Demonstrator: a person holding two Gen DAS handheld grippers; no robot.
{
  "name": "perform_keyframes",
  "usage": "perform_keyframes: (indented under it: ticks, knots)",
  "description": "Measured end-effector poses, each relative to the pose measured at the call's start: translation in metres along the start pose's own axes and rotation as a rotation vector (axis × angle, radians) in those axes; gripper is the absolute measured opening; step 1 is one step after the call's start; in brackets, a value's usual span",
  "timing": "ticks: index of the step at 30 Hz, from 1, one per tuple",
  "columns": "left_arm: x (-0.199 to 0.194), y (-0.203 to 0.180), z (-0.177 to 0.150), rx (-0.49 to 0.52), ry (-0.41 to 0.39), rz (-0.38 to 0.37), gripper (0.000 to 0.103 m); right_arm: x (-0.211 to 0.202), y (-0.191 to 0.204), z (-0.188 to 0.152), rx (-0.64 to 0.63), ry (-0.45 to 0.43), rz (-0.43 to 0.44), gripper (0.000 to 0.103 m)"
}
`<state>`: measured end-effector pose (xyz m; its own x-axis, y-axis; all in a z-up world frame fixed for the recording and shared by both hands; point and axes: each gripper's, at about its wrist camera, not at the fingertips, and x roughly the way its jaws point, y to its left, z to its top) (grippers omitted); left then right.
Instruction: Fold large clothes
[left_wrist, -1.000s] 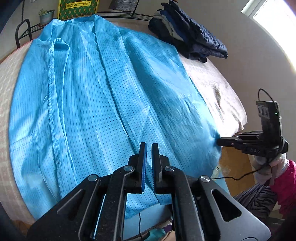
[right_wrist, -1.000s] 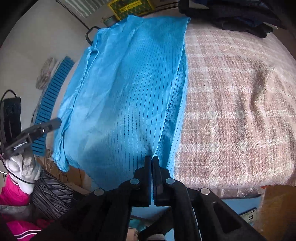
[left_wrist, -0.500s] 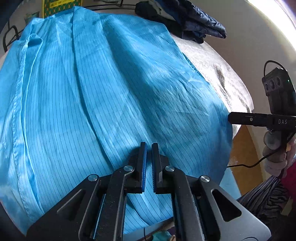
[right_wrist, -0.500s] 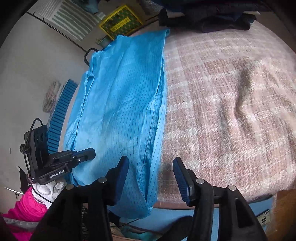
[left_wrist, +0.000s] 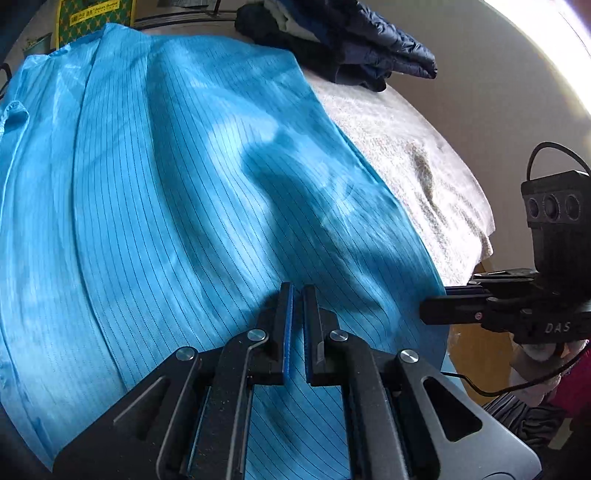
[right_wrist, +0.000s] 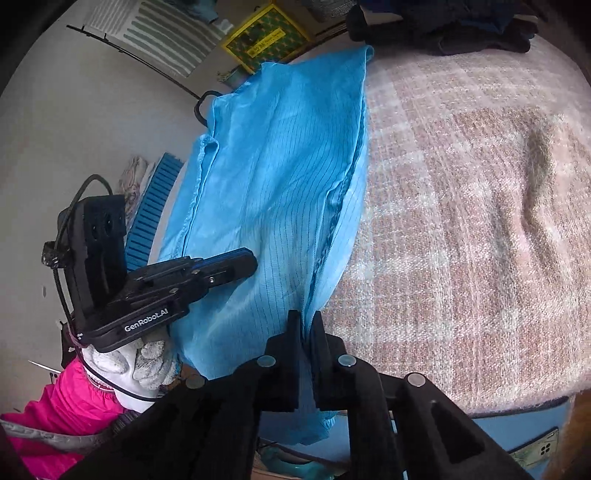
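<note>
Right wrist view, right tool (right_wrist: 303, 325) just closing onto blue garment (right_wrist: 280, 177) hem, left tool (left_wrist: 297, 295) shut, empty

Black hand-held gripper (right_wrist: 236, 264), white glove (right_wrist: 147, 360), pink sleeve (right_wrist: 70, 406)

The blue garment (left_wrist: 192, 192) is thin, smooth cloth with a slight sheen and fine dark pinstripes. Beside it, the plaid blanket (right_wrist: 461, 221) looks coarse, nubbly, probably woollen.
</note>
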<state>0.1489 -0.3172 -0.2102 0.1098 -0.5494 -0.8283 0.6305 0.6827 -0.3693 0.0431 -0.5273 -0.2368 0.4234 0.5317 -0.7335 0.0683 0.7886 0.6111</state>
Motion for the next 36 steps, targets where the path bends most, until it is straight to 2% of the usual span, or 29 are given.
perform_keyframes:
  ticks: [1, 2, 4, 7, 8, 11, 14, 15, 17, 19, 23, 26, 29, 31, 33, 36]
  knots:
    - [0.000, 0.001, 0.000, -0.003, -0.002, -0.007, 0.002, 0.002, -0.004, 0.000, 0.009, 0.000, -0.008, 0.032]
    - [-0.001, 0.001, 0.001, -0.001, -0.001, -0.009, 0.002, 0.002, -0.010, -0.002, 0.015, -0.001, -0.015, 0.037]
    - [-0.009, 0.002, 0.001, -0.006, -0.006, 0.001, 0.002, 0.001, -0.021, -0.005, 0.026, -0.009, 0.010, 0.032]
    - [-0.030, 0.006, 0.003, -0.023, -0.083, 0.011, 0.002, 0.002, -0.023, -0.005, 0.044, 0.014, 0.020, 0.003]
    - [-0.034, 0.008, 0.006, -0.024, -0.105, 0.019, 0.002, 0.000, -0.021, -0.005, 0.048, 0.009, 0.020, 0.001]
    - [-0.027, 0.011, 0.019, -0.047, -0.116, 0.026, 0.002, -0.007, -0.007, -0.002, 0.031, 0.007, -0.017, 0.000]
    - [0.005, 0.009, 0.020, -0.033, -0.020, 0.010, 0.002, -0.016, 0.011, 0.003, 0.016, -0.001, -0.034, 0.000]
    - [0.005, 0.007, 0.018, -0.024, -0.046, 0.022, 0.002, -0.019, 0.017, 0.005, 0.010, -0.002, -0.037, 0.000]
    - [-0.004, 0.002, 0.014, -0.006, -0.047, 0.018, 0.002, -0.022, 0.027, 0.008, 0.000, -0.002, -0.053, 0.000]
    - [-0.028, 0.003, 0.003, -0.008, -0.091, 0.014, 0.002, -0.023, 0.034, 0.014, 0.008, -0.006, -0.052, 0.000]
    - [-0.072, 0.012, -0.038, -0.028, -0.143, -0.011, 0.002, -0.024, 0.043, 0.022, 0.008, -0.014, -0.056, 0.000]
    - [-0.072, 0.016, -0.061, -0.059, -0.115, -0.043, 0.002, -0.021, 0.054, 0.035, 0.011, -0.020, -0.055, 0.000]
    - [-0.046, 0.011, -0.070, -0.049, -0.051, -0.061, 0.002, -0.017, 0.066, 0.041, 0.007, -0.024, -0.060, 0.000]
    - [-0.039, 0.013, -0.070, -0.066, -0.036, -0.064, 0.002, -0.012, 0.079, 0.044, -0.020, -0.019, -0.086, 0.000]
    - [-0.050, 0.018, -0.070, -0.097, -0.044, -0.098, 0.002, -0.007, 0.096, 0.046, -0.062, -0.019, -0.116, 0.000]
    - [-0.093, 0.029, -0.068, -0.116, -0.122, -0.110, 0.002, -0.003, 0.122, 0.051, -0.137, -0.027, -0.154, 0.000]
